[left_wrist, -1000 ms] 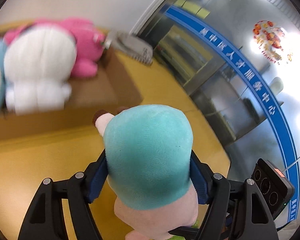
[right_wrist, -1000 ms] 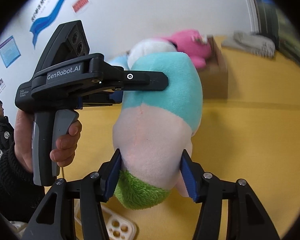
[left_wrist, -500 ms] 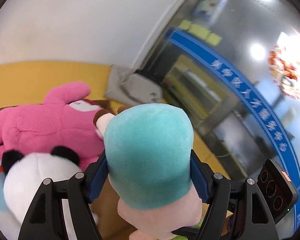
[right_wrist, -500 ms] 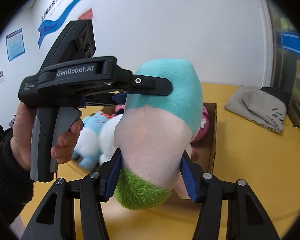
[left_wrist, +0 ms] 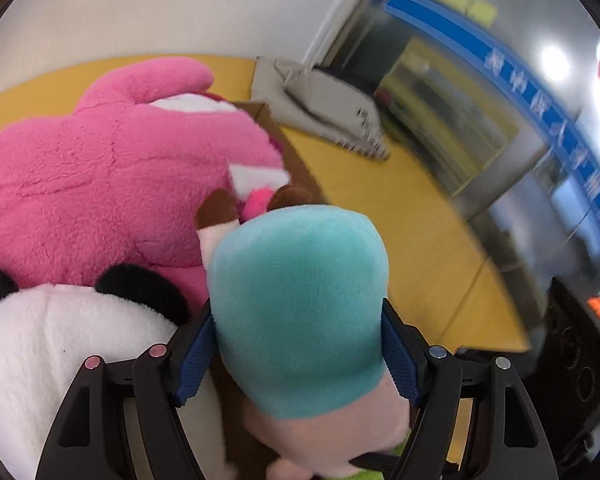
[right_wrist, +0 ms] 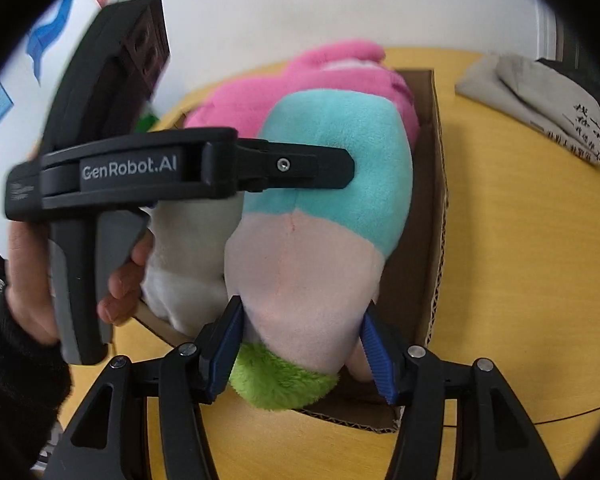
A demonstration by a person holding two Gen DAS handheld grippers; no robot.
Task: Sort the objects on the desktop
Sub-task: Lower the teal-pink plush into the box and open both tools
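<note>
Over the open cardboard box (right_wrist: 434, 240), held off the table by both grippers: a teal-and-pale-pink plush toy (left_wrist: 300, 320) with a fuzzy green end and two brown-tipped stubs at its far end. Teal covers the upper part, pale pink the lower, with a seam running down the pink. The left gripper (left_wrist: 298, 354) clasps the teal part, blue pads against both sides; its jaws have just been opening a little with the toy between them, pads touching it. The right gripper (right_wrist: 302, 354) is clamped on the pink part just above the green tuft, pads pressed in. A bare hand (right_wrist: 40, 280) in a dark sleeve grips the left gripper's handle.

Inside the box, under and beside the held toy: a big pink plush (left_wrist: 100, 168) and a white plush with black ears (left_wrist: 60, 344), both crowding the space below it. Box sits on a yellow table (right_wrist: 520, 260). A folded grey cloth bag (left_wrist: 324, 104) with dark print lies on the table beyond the box, apart from it.

Box floor mostly hidden by toys. White plush cut off at the frame edge, face not visible. Background in left wrist view is motion-blurred; wall signage unreadable. Print on the bag too small to read.
</note>
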